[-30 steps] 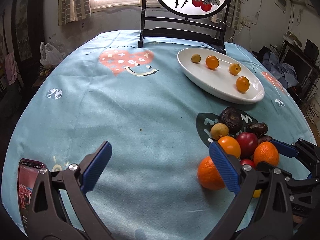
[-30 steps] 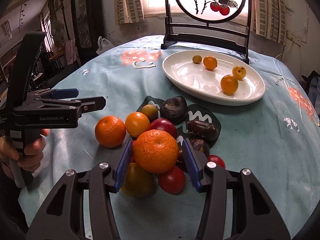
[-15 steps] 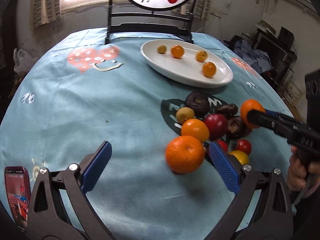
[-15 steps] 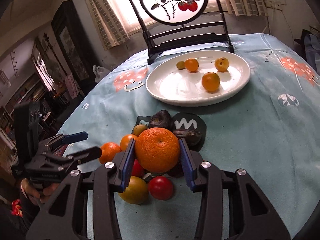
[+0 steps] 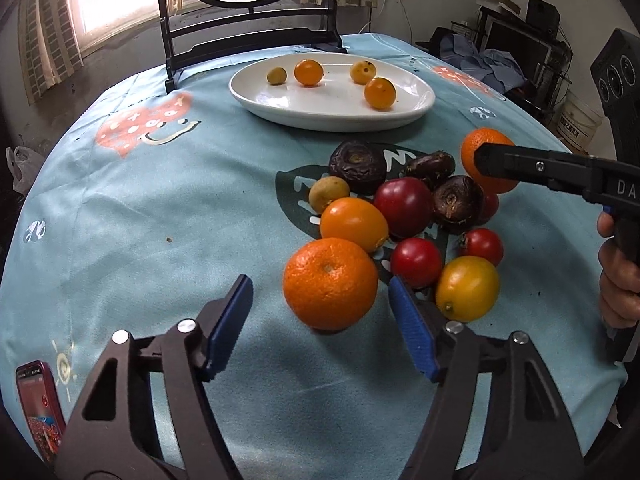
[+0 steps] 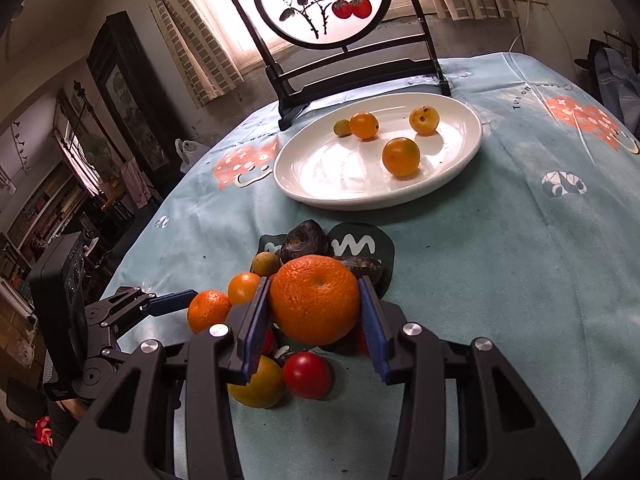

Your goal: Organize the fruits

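Observation:
My right gripper [image 6: 316, 322] is shut on a large orange [image 6: 315, 299] and holds it above the fruit pile; it also shows in the left wrist view [image 5: 486, 160]. My left gripper [image 5: 324, 328] is open, its blue pads on either side of a second orange [image 5: 330, 283] that sits on the cloth at the pile's near edge. The pile holds a smaller orange fruit [image 5: 354, 223], red fruits [image 5: 404, 206], dark wrinkled fruits [image 5: 357, 166] and a yellow one [image 5: 467, 288]. A white oval plate [image 5: 332, 114] behind holds several small orange and yellow fruits.
A round painted screen on a black stand [image 5: 248, 36] stands behind the plate. A phone [image 5: 40, 408] lies at the table's near left edge. The blue tablecloth [image 5: 160, 220] covers a round table. Room clutter stands beyond the right edge.
My right gripper has lifted its orange up off the pile and toward the plate. My left gripper has moved right and forward, so that the second orange now lies between its pads.

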